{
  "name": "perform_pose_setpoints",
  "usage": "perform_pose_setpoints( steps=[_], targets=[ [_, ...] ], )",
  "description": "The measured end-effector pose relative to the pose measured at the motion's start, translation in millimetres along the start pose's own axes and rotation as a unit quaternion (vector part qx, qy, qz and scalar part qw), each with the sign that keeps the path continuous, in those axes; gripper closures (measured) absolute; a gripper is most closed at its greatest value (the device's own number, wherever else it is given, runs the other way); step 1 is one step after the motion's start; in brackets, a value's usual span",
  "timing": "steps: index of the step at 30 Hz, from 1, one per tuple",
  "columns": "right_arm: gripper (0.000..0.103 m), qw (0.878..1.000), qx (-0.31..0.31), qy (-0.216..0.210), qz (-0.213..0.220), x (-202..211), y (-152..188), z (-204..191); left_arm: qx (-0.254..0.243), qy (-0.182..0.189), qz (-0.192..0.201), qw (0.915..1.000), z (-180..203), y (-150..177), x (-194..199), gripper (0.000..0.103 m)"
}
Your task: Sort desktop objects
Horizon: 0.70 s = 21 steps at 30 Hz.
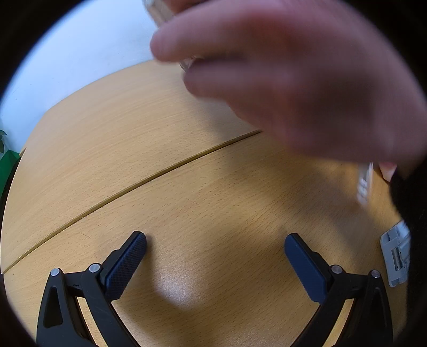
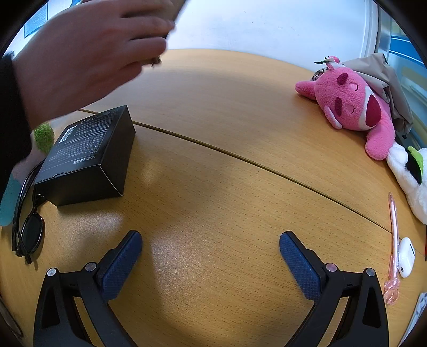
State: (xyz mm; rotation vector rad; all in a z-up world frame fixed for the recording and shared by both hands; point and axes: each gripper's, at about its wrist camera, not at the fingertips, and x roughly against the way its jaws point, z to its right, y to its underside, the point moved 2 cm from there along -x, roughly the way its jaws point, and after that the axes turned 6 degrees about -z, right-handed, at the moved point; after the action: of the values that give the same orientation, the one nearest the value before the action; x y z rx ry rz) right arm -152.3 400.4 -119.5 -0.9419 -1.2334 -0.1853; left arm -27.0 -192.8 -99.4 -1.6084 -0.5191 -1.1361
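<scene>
My left gripper [image 1: 214, 245] stands open over bare wood, nothing between its fingers. A person's hand [image 1: 293, 80] hovers blurred above it, holding a clear object [image 1: 160, 13] that I cannot identify. My right gripper [image 2: 210, 244] is also open and empty. In the right wrist view a black box [image 2: 88, 157] lies at the left, with dark sunglasses [image 2: 29, 229] beside it. A pink plush toy [image 2: 352, 106] and a white plush [image 2: 411, 176] lie at the right, near a pink pen [image 2: 392, 240] and a white earbud case [image 2: 405, 256]. A hand [image 2: 88, 58] reaches in at the upper left.
The wooden table [image 2: 213, 186] has a seam running across it. A grey clip-like part [image 1: 397, 253] sits at the right edge of the left wrist view. A green fuzzy item [image 2: 44, 136] peeks from behind the box. Beige cloth [image 2: 387, 77] lies behind the pink plush.
</scene>
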Motion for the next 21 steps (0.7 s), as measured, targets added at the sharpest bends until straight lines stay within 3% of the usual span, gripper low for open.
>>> perform_pose_setpoints(
  steps=[21],
  targets=[
    [0.000, 1.000, 0.000, 0.000, 0.000, -2.4, -0.4, 0.5, 0.000, 0.000, -0.001, 1.0000, -1.5, -2.1, -1.3, 0.000]
  ],
)
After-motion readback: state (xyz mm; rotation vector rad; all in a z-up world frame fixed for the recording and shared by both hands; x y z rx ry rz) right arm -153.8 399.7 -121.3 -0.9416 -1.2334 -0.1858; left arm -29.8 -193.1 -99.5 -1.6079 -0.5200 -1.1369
